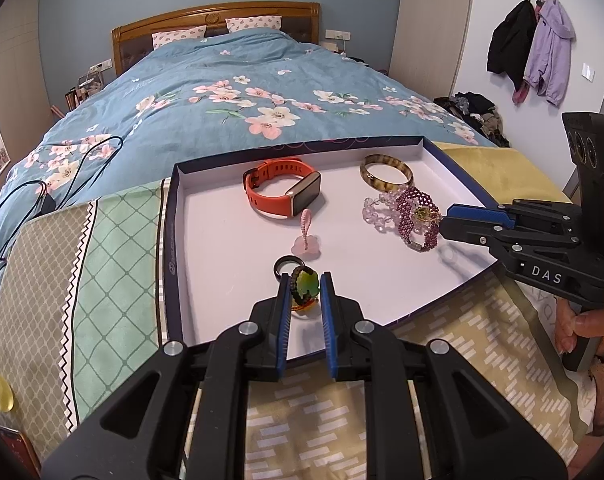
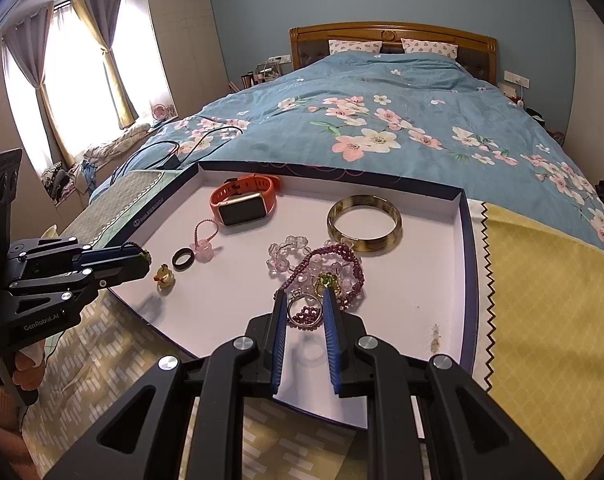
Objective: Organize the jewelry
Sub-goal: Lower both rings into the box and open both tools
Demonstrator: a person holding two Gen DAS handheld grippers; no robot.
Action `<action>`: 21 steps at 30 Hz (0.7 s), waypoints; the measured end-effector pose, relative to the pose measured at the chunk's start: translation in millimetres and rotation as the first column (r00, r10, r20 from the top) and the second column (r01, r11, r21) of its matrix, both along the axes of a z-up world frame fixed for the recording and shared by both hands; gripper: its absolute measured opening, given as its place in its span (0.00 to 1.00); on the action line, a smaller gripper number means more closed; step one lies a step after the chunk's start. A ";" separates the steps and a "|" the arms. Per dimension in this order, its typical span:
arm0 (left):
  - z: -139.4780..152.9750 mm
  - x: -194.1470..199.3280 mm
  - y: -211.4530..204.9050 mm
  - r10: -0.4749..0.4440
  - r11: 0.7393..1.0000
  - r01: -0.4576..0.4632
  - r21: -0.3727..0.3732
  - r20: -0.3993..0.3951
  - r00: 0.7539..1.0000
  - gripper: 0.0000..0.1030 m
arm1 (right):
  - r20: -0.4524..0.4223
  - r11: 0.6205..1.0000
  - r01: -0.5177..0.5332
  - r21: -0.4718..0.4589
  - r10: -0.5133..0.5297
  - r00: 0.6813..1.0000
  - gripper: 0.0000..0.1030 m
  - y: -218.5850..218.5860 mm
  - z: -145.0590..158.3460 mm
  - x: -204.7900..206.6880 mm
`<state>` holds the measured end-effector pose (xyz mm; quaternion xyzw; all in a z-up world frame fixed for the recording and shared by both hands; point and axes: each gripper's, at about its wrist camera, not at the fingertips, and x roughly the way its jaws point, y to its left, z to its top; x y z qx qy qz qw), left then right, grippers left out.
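A white-lined box lid tray [image 1: 222,248] [image 2: 421,280] lies on the bed with jewelry in it. My left gripper [image 1: 305,285] is shut on a green pendant with a dark braided cord [image 1: 305,283], held above an amber charm [image 2: 165,275] and beside a black ring [image 1: 282,267] [image 2: 182,258]. My right gripper [image 2: 302,300] holds a small ring [image 2: 304,307] between its fingers, over a purple beaded bracelet [image 2: 341,264] [image 1: 413,212] with a green-gold charm [image 2: 326,281]. It also shows in the left wrist view [image 1: 447,218].
Also in the tray: an orange smartwatch [image 1: 282,192] [image 2: 242,200], a tortoiseshell bangle [image 1: 385,172] [image 2: 363,224], a clear pink bead bracelet [image 2: 286,254], a pink flower charm [image 1: 306,246] [image 2: 204,250]. Patterned cloths and a floral duvet [image 1: 242,92] surround it; black cables [image 1: 42,188] lie at left.
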<state>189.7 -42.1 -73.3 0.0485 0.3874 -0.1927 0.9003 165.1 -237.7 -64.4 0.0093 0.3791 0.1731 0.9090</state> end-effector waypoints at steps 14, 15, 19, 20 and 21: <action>-7.3 3.4 1.3 0.009 1.000 -0.009 0.008 -0.009 1.000 0.14 | -0.003 1.000 -0.002 -0.007 0.002 1.000 0.16 2.2 -1.4 0.9; -8.0 3.7 1.6 0.011 1.000 -0.011 0.009 -0.009 1.000 0.14 | -0.003 1.000 -0.002 -0.007 0.002 1.000 0.16 2.4 -1.4 1.0; -7.8 3.7 1.1 0.013 1.000 -0.013 0.012 -0.008 1.000 0.14 | -0.003 1.000 -0.003 -0.008 0.003 1.000 0.16 2.5 -2.5 1.6; -8.1 3.7 1.2 0.014 1.000 -0.014 0.013 -0.008 1.000 0.14 | -0.003 1.000 -0.002 -0.008 0.002 1.000 0.16 2.7 -2.1 1.3; -8.4 3.9 1.3 0.015 1.000 -0.015 0.014 -0.009 1.000 0.14 | -0.002 1.000 -0.001 -0.008 0.001 1.000 0.16 2.7 -2.5 1.7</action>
